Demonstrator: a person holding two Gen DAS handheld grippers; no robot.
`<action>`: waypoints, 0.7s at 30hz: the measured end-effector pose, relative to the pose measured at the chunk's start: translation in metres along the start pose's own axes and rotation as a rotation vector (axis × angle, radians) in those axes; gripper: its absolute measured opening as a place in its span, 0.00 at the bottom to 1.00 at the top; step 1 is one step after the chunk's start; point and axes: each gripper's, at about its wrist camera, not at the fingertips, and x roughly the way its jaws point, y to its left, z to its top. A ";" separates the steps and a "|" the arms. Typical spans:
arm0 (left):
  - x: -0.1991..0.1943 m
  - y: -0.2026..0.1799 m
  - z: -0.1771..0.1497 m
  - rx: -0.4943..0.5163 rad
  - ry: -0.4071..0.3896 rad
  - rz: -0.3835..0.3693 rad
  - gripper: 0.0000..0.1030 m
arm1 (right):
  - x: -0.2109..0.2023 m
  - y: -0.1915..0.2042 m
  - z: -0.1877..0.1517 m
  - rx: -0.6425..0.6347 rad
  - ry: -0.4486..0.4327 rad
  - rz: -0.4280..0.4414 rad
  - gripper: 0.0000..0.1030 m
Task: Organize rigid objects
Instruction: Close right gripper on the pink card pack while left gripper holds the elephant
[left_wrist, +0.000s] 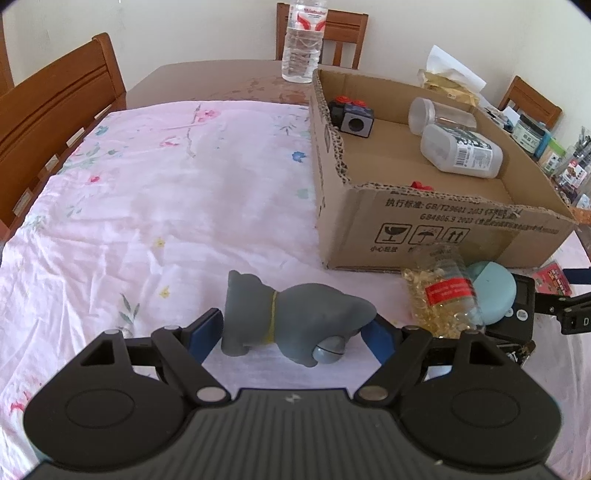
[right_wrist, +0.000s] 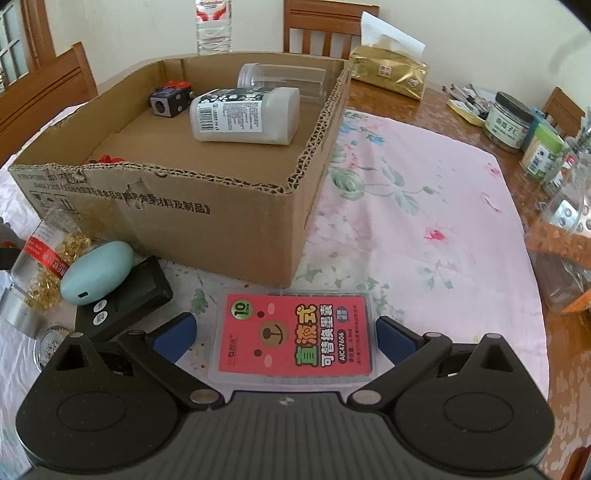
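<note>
Two grippers straddling objects near the open brown cardboard box (right_wrist: 207, 206)

Left gripper (left_wrist: 295, 326) clenched on the grey rubber dog toy (left_wrist: 291, 319) on the tabletop; right gripper (right_wrist: 286, 334) released, the flat red-labelled plastic case (right_wrist: 291, 338) between its pads.

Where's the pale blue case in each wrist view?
Left wrist: blue case at right, below the cardboard box's front wall, beside the capsule bottle.
Right wrist: blue case at left, on a black device, near the box's front wall.
Shared landmark: the white bottle lying in the box.
</note>
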 end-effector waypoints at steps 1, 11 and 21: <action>0.000 0.000 0.000 -0.004 0.001 0.003 0.79 | 0.000 0.000 0.000 0.005 -0.001 -0.003 1.00; 0.000 -0.002 0.003 0.000 -0.004 0.013 0.79 | -0.005 -0.004 -0.001 0.022 -0.005 -0.017 0.91; -0.005 -0.004 0.005 0.009 -0.012 0.040 0.82 | -0.006 -0.003 -0.001 0.025 0.012 -0.018 0.92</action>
